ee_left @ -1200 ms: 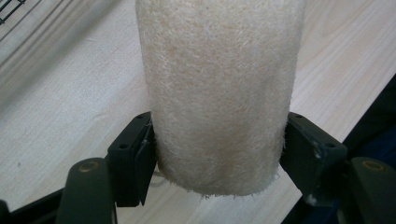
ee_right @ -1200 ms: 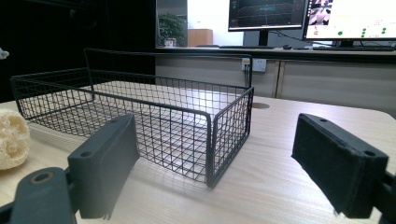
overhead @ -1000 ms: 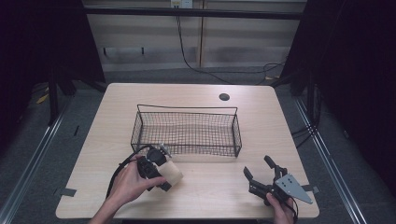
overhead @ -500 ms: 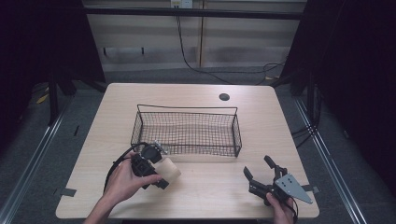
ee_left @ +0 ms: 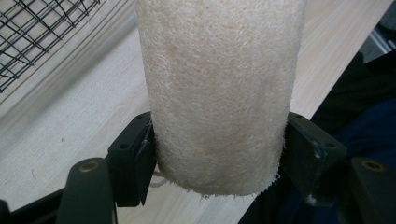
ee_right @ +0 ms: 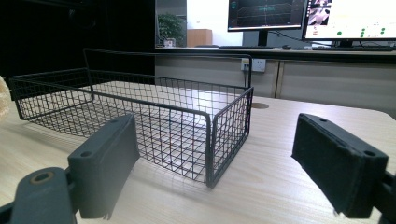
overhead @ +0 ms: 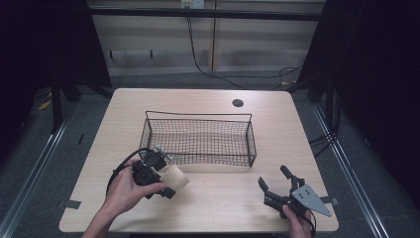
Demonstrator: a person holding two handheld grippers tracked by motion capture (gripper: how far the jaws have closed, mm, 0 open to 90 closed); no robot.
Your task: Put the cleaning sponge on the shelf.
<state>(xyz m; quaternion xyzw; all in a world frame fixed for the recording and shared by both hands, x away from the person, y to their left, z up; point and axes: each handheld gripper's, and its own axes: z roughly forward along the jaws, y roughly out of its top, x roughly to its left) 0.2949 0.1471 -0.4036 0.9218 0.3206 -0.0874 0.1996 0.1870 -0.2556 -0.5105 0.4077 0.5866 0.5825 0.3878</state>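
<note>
1. The left tool [overhead: 166, 184] is clamped on a cream fuzzy roll [ee_left: 217, 93] near its end, just in front of the wire basket [overhead: 200, 141].
2. The right tool [overhead: 275, 191] rests gaping wide and empty on the tabletop [overhead: 218, 213].
3. Risk: the soft nap may compress, letting the roll tilt or slip out.

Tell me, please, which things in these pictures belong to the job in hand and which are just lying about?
Likely in the job:
- cream fuzzy roll, clamped in the left claw
- wire basket, empty, beside it
- right claw, open, resting on the table

Just lying about:
- tape strips at the table's edge
- monitors behind
</note>
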